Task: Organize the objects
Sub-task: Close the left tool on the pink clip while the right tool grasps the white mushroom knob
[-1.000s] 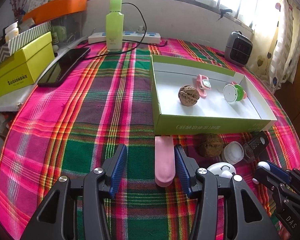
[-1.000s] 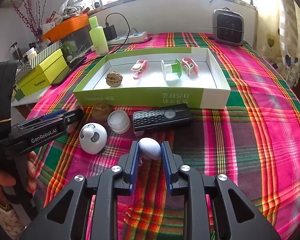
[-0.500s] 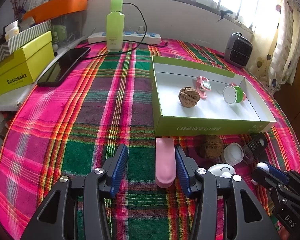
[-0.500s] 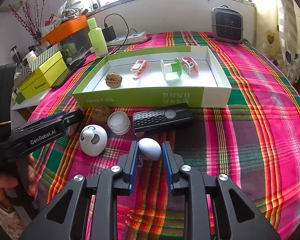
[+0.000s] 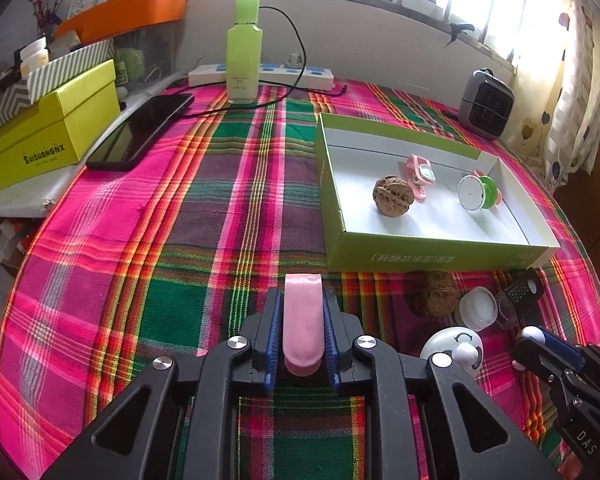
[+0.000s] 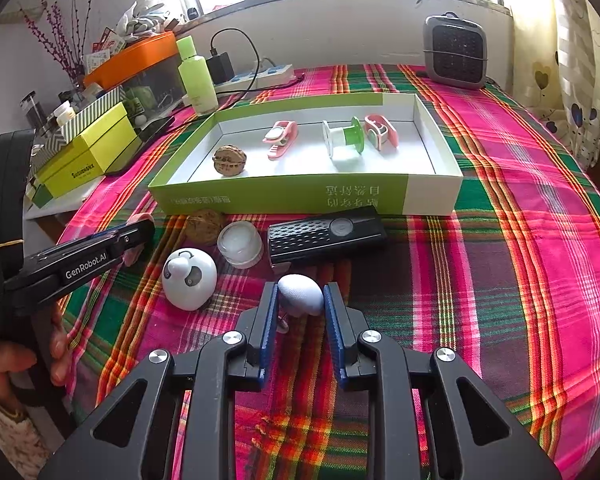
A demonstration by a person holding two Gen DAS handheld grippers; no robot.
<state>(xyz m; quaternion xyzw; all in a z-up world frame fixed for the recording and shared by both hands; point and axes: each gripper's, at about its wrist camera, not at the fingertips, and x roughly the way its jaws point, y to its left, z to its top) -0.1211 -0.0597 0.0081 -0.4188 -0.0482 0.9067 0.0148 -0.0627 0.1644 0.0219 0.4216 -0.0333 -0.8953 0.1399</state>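
Overhead, both wrist views show a round table covered by a plaid cloth (image 5: pixel 148 240) in pink, green and orange, set against a white wall under a bright window, with a patterned curtain (image 6: pixel 580 80) at the right. Along the far edge stand a green bottle (image 5: pixel 243 56), a white power strip (image 5: pixel 268 74) with a black cable, and a small grey heater (image 6: pixel 455 53); a dark phone (image 5: pixel 140 132) lies at the left edge.

Legible writing: the yellow-green box (image 5: pixel 48 128) beside the table reads "SHISHANGNX"; the left gripper's side plate, seen from the right wrist, reads "GenRobot.AI"; the shallow green tray (image 6: pixel 284 198) carries inverted Chinese characters on its near wall.

The tray holds a walnut (image 6: pixel 229 160), a pink clip (image 6: pixel 280 138), a white-and-green spool (image 6: pixel 343 138) and a second pink piece (image 6: pixel 382 132). Just outside its near wall lie another walnut (image 5: pixel 436 294), a white jar (image 6: pixel 240 243), a black remote (image 6: pixel 326 234) and a white panda toy (image 6: pixel 189 278).

The left gripper (image 5: pixel 302 330) is clamped on a pink oblong case (image 5: pixel 303 320), both blue pads pressing its sides, close before the tray's near-left corner. The right gripper (image 6: pixel 300 312) has its pads at either side of a pale blue egg-shaped object (image 6: pixel 300 294); whether both pads touch it cannot be told.
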